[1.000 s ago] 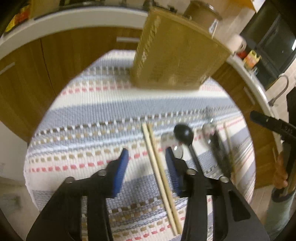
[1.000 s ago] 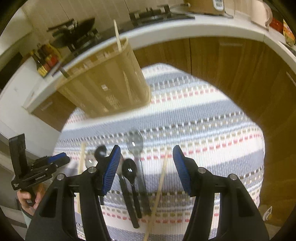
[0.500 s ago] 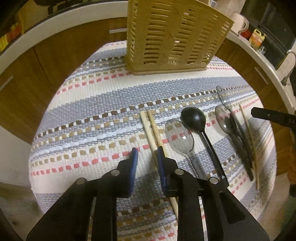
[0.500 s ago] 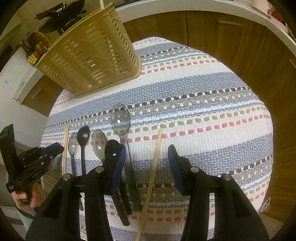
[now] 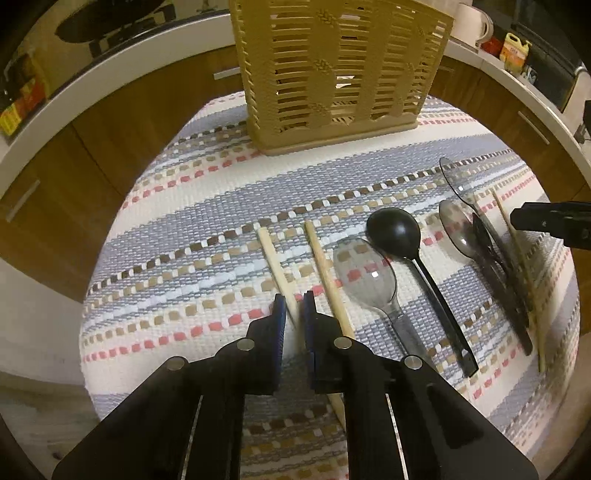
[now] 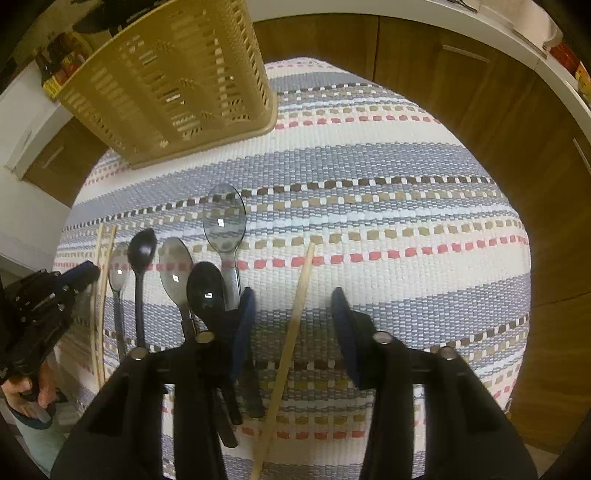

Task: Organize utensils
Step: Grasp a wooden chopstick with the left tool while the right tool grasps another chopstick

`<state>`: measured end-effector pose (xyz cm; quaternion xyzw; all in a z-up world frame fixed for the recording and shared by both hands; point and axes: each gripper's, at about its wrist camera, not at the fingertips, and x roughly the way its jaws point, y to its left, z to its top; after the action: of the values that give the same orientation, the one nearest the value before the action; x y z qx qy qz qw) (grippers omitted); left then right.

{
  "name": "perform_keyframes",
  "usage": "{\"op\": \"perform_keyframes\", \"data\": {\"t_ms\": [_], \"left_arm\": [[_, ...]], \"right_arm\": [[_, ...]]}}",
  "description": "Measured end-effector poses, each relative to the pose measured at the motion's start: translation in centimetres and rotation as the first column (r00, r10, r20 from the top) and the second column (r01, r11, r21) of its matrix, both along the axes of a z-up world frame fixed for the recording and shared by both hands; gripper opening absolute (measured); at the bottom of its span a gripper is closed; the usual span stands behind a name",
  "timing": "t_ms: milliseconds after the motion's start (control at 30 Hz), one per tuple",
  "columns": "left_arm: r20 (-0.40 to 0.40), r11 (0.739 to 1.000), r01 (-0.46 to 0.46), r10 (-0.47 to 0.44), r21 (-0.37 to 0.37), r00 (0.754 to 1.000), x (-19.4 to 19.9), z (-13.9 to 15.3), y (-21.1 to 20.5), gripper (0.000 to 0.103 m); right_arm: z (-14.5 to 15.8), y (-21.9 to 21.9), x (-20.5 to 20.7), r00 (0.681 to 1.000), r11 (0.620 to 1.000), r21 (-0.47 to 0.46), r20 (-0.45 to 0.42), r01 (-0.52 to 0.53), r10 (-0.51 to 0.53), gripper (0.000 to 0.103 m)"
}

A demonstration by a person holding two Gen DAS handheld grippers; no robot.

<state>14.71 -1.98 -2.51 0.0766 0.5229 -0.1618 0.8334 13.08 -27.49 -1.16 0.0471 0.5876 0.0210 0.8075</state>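
Warm, dim indoor light. Glints are seen on the spoons (image 6: 224,222). Strong fisheye bending and dark vignetting at edges. Basket (image 6: 173,79) is slightly blurred in right view; left view is sharp.

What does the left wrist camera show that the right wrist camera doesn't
Only the left wrist view shows the left gripper closed on the left chopstick of a pair, and a white kettle on the counter. Only the right wrist view shows the right gripper open, straddling a lone chopstick, plus a hand holding the other tool. Both show the slatted basket, the striped mat and the row of spoons.
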Motion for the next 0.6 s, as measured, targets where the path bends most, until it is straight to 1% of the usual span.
{"op": "perform_keyframes", "data": {"t_ms": [33,67,167,200,233,267,300,333,433,500,533,600], "left_arm": [[-0.004,1.000,-0.003,0.003,-0.008,1.000,0.0,0.0,0.3,0.006],[-0.009,1.000,-0.010,0.010,-0.018,1.000,0.1,0.1,0.9,0.005],[-0.023,0.998,-0.040,0.039,-0.052,0.999,0.2,0.2,2.4,0.004],[-0.027,0.997,-0.045,0.044,-0.063,0.999,0.2,0.3,2.8,0.004],[-0.032,0.996,-0.050,0.048,-0.072,0.998,0.2,0.3,3.0,0.004],[-0.039,0.995,-0.055,0.052,-0.083,0.998,0.5,0.3,3.3,0.004],[-0.049,0.994,-0.061,0.056,-0.095,0.997,0.6,0.3,3.6,0.004],[-0.054,0.993,-0.064,0.059,-0.101,0.997,0.6,0.3,3.8,0.004],[-0.084,0.990,-0.070,0.060,-0.125,0.995,0.9,0.2,4.3,0.004],[-0.102,0.990,-0.066,0.054,-0.127,0.993,1.1,0.1,4.4,0.005],[-0.108,0.990,-0.063,0.049,-0.129,0.993,1.0,0.0,4.5,0.005],[-0.134,0.989,-0.055,0.037,-0.136,0.990,1.5,0.0,4.5,0.007]], "right_arm": [[-0.1,0.1,0.1,1.000,1.000,-0.001,-0.007,-0.002,0.002,0.035],[-0.5,0.2,0.1,1.000,1.000,-0.007,-0.022,-0.008,0.008,0.031],[-1.4,1.0,0.2,0.998,0.999,-0.023,-0.065,-0.029,0.027,0.029],[-1.4,1.5,0.2,0.997,0.997,-0.059,-0.064,-0.048,0.044,0.029],[-1.4,1.9,0.1,0.996,0.994,-0.086,-0.068,-0.061,0.055,0.026],[-1.4,2.3,0.1,0.995,0.991,-0.108,-0.074,-0.075,0.068,0.019],[-1.5,2.7,0.3,0.993,0.987,-0.131,-0.082,-0.092,0.081,0.016],[-1.5,3.0,0.3,0.991,0.985,-0.137,-0.091,-0.107,0.095,0.008],[-1.5,3.3,0.6,0.986,0.979,-0.153,-0.117,-0.136,0.119,0.008],[-1.5,3.2,0.7,0.983,0.976,-0.164,-0.135,-0.147,0.125,0.008],[-1.6,2.9,0.9,0.979,0.976,-0.151,-0.154,-0.154,0.130,0.008],[-1.8,1.9,1.5,0.977,0.985,-0.108,-0.180,-0.134,0.113,0.008]]}}
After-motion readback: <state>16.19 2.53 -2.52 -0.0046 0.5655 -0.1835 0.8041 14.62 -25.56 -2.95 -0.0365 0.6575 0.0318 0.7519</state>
